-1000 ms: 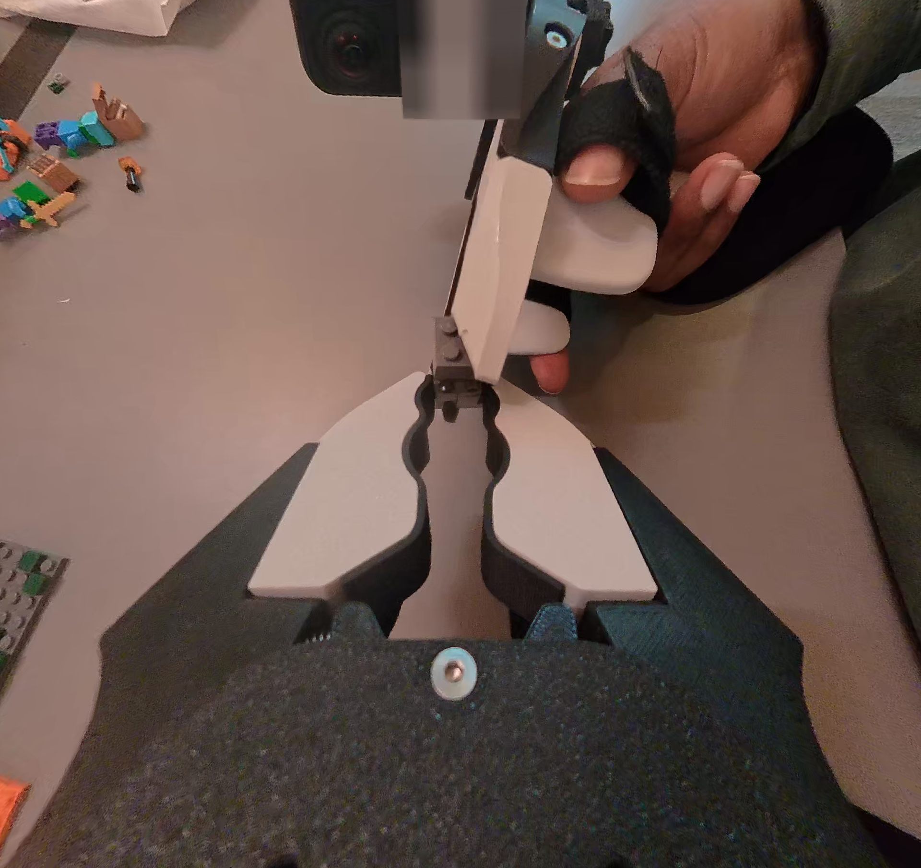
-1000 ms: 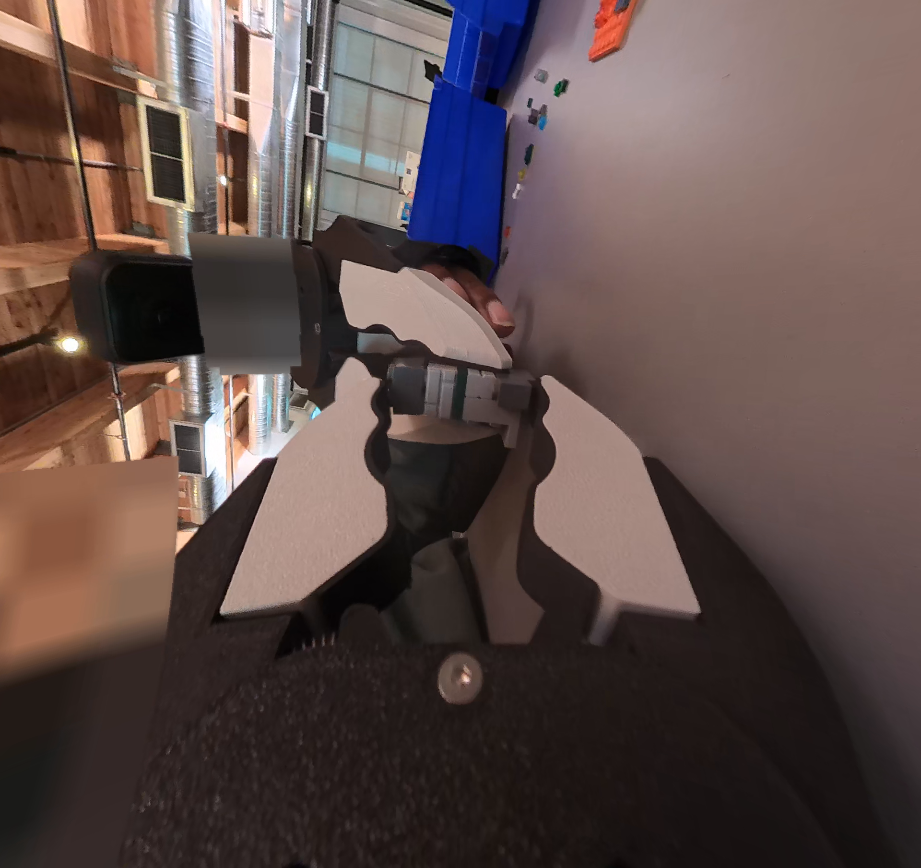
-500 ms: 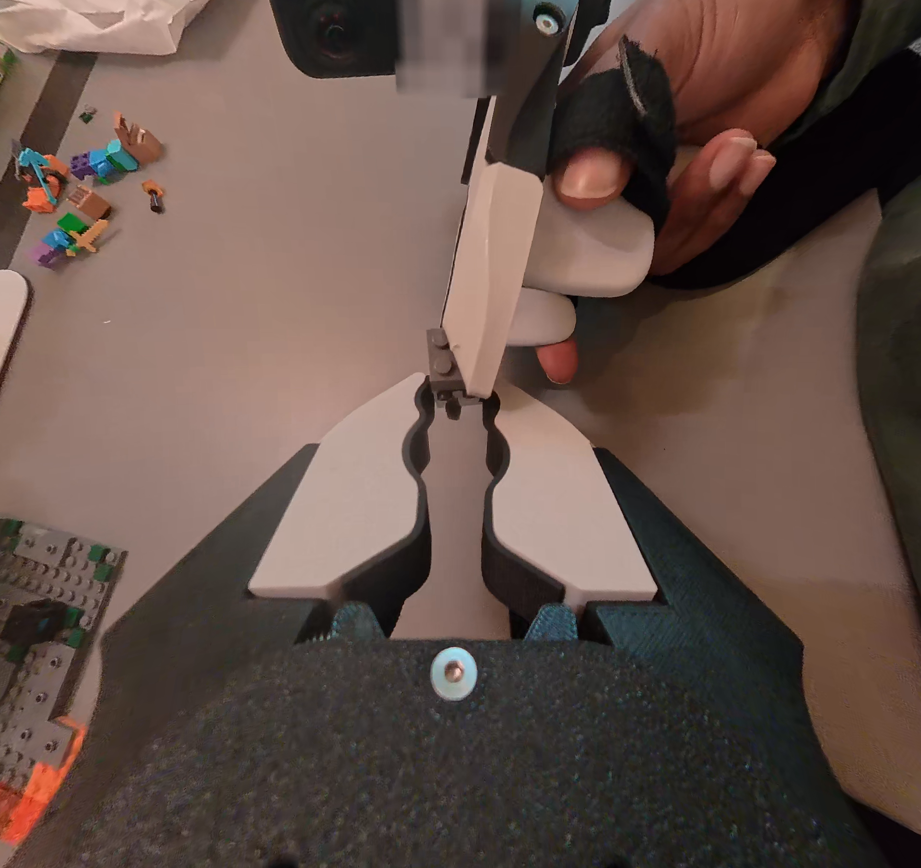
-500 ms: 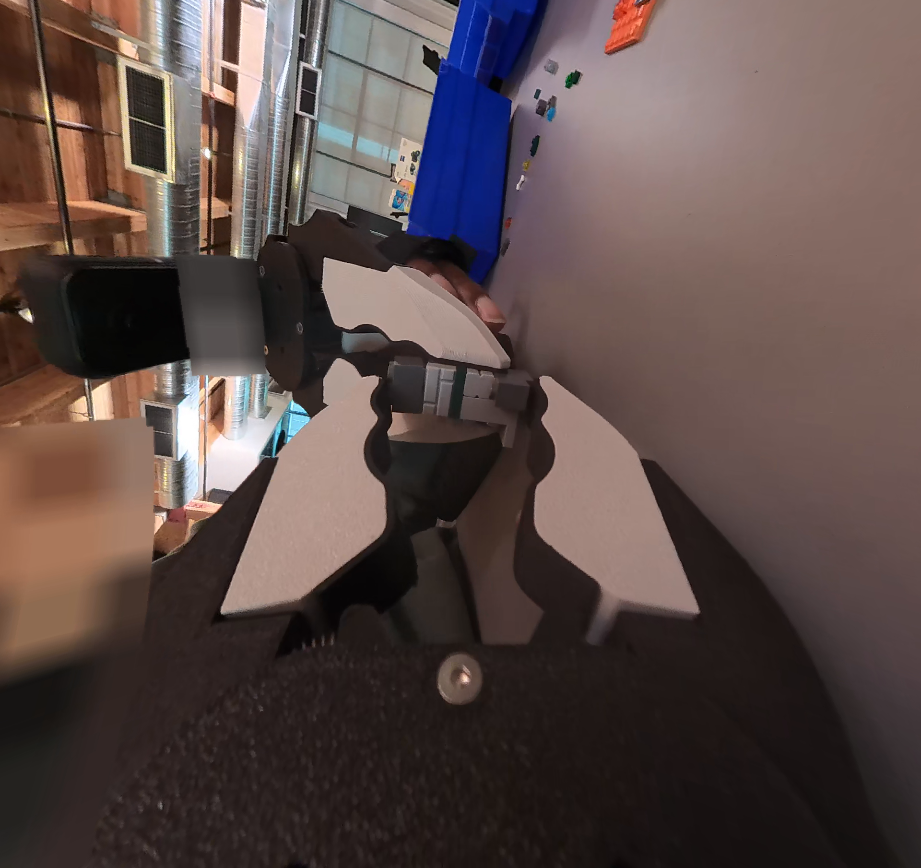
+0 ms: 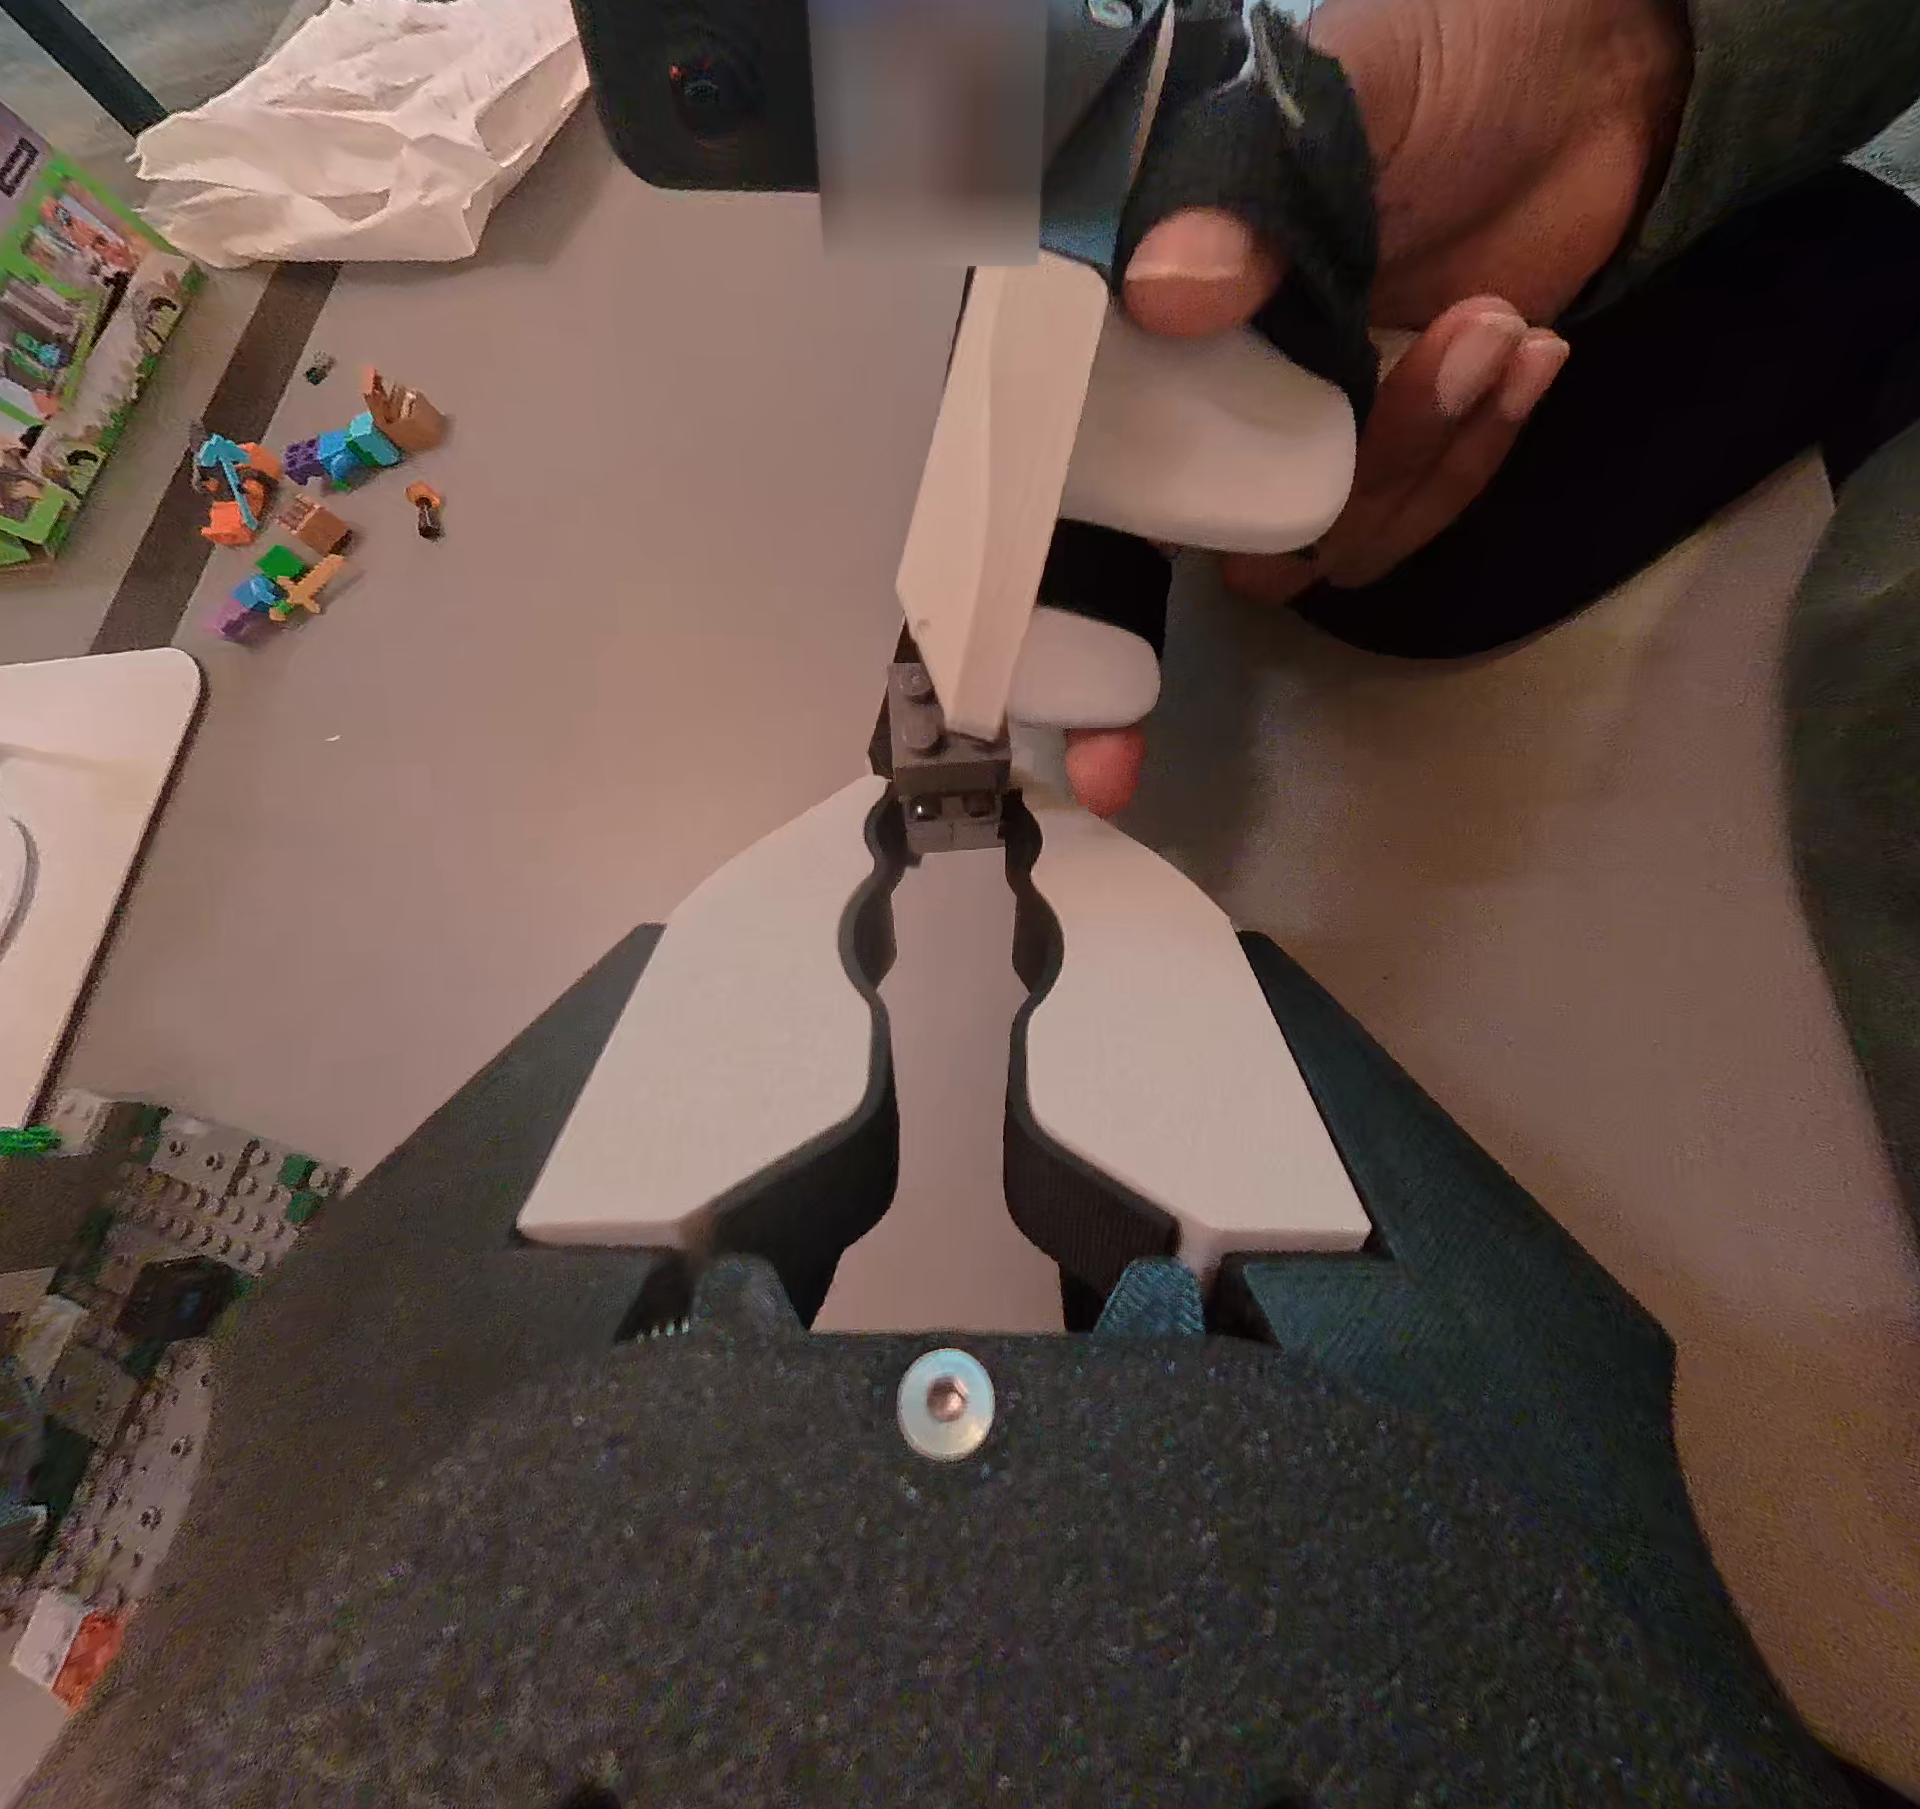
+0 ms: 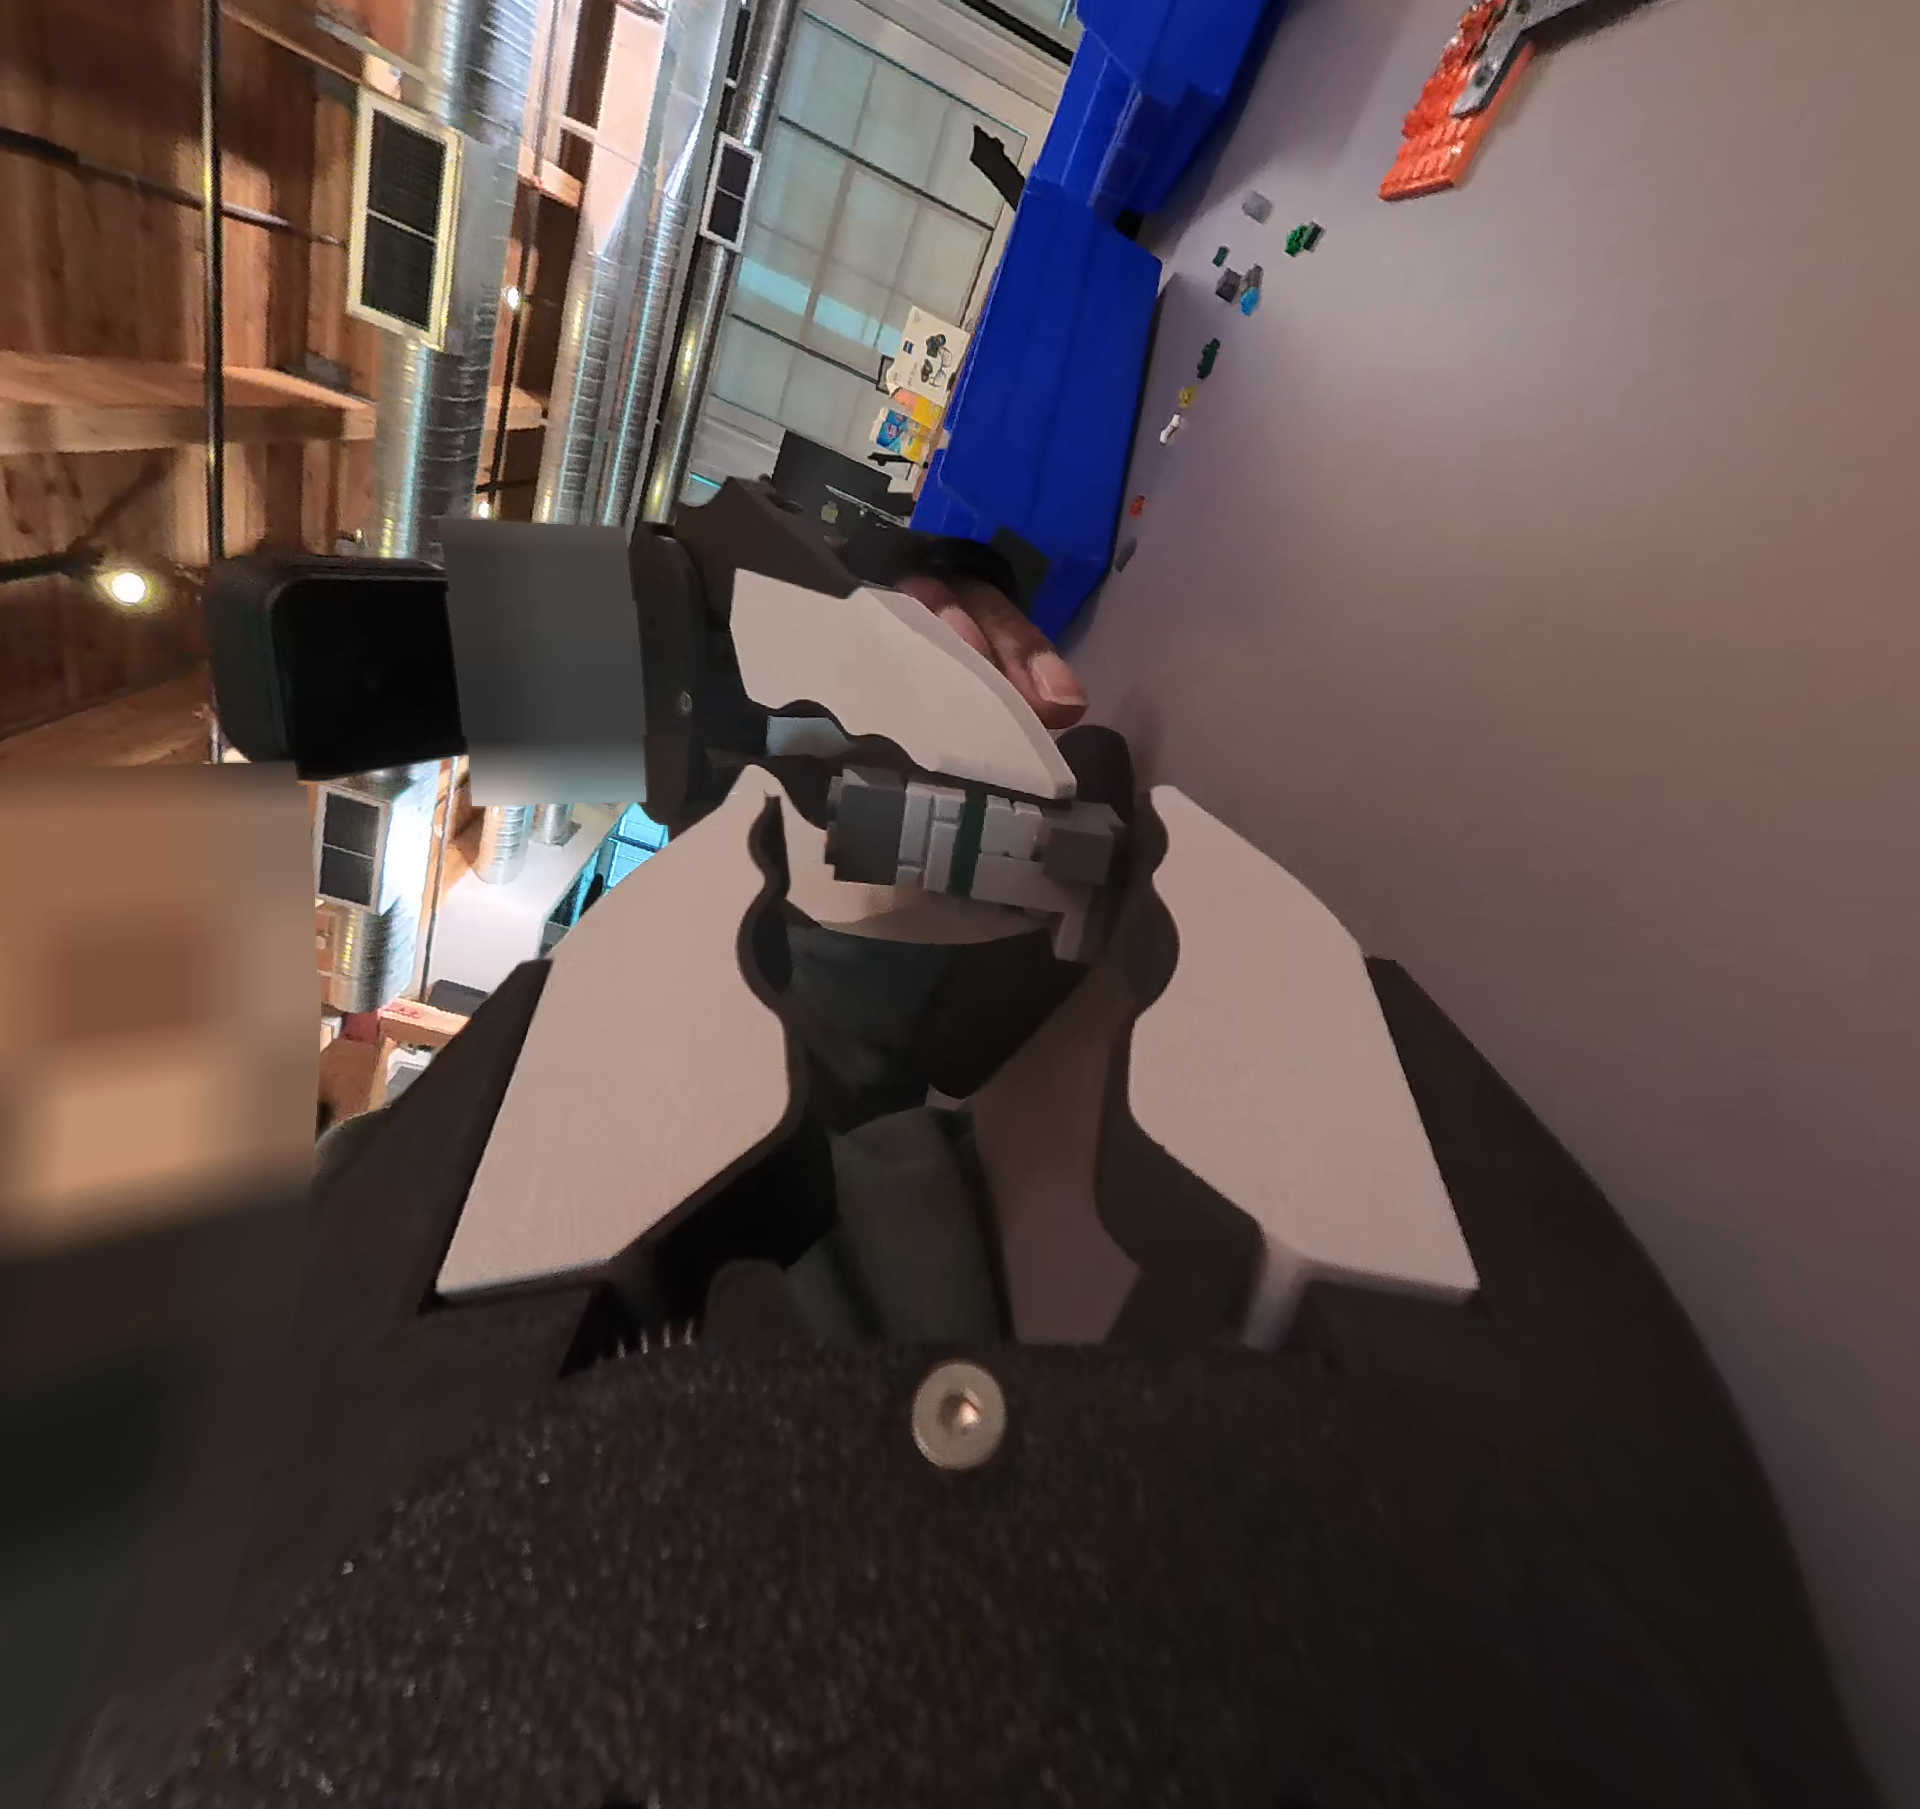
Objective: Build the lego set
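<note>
Left gripper (image 5: 951, 814): white two-finger tongs on a black body, tips clenched on the small dark grey studded brick assembly (image 5: 940, 762), held above the grey table (image 5: 582, 720).
Right gripper (image 6: 961, 850): matching white tongs, rolled sideways, tips grasping the same assembly (image 6: 966, 845), which spans the gap as a row of dark grey, light grey and green bricks.
Meeting point: the two pairs of tongs cross at the assembly; in the left wrist view the right gripper comes down edge-on from above, a hand (image 5: 1455, 232) with a black strap around its handle.
Left edge, near: grey studded baseplate build (image 5: 156, 1271) with green and orange parts, blurred.
Mid table: cluster of small colourful loose pieces (image 5: 301, 502).
Far: crumpled white paper bag (image 5: 364, 128); green printed box (image 5: 73, 377) just beside it.
Right wrist view, far: blue plastic bins (image 6: 1081, 305) at the table's end.
</note>
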`<state>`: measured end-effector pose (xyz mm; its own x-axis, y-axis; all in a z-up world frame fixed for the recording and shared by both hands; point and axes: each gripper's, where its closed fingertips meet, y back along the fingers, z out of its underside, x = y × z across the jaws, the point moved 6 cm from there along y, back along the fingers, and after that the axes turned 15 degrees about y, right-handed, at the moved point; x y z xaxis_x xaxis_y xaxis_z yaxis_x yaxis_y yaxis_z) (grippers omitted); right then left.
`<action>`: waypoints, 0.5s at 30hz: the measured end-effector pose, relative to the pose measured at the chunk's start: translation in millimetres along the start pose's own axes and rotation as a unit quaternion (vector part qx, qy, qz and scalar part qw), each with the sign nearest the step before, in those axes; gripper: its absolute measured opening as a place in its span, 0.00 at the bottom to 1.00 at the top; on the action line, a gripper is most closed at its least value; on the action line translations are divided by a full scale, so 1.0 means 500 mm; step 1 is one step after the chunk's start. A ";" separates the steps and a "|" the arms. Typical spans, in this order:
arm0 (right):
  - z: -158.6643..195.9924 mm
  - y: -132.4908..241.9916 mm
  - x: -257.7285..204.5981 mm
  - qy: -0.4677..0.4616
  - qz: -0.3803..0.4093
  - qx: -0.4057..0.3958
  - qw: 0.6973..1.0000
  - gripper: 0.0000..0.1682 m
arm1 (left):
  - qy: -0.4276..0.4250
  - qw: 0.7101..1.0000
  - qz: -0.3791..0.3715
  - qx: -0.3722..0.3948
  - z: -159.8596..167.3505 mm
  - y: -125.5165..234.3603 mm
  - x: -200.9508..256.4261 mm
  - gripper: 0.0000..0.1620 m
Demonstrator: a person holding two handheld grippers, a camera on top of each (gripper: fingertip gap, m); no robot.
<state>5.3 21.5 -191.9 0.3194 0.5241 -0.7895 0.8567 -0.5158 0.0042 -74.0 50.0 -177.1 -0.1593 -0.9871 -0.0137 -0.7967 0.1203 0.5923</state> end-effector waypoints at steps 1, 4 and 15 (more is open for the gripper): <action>-0.002 0.001 -0.001 0.002 0.003 -0.001 1.000 0.38 | -0.003 1.000 -0.003 0.000 0.001 -0.001 0.000 0.11; 0.000 -0.002 0.001 -0.002 0.015 -0.008 1.000 0.39 | -0.012 1.000 -0.014 -0.001 -0.001 -0.002 0.001 0.11; 0.011 -0.014 0.010 0.009 0.037 -0.003 0.999 0.33 | -0.016 0.997 -0.053 -0.044 -0.001 -0.007 0.003 0.11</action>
<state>-1.3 23.8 -199.1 0.3894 0.4958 -0.7762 0.8323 -0.5504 0.0659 -71.0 48.0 -178.6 -0.0965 -0.9897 -0.1053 -0.7563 0.0041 0.6542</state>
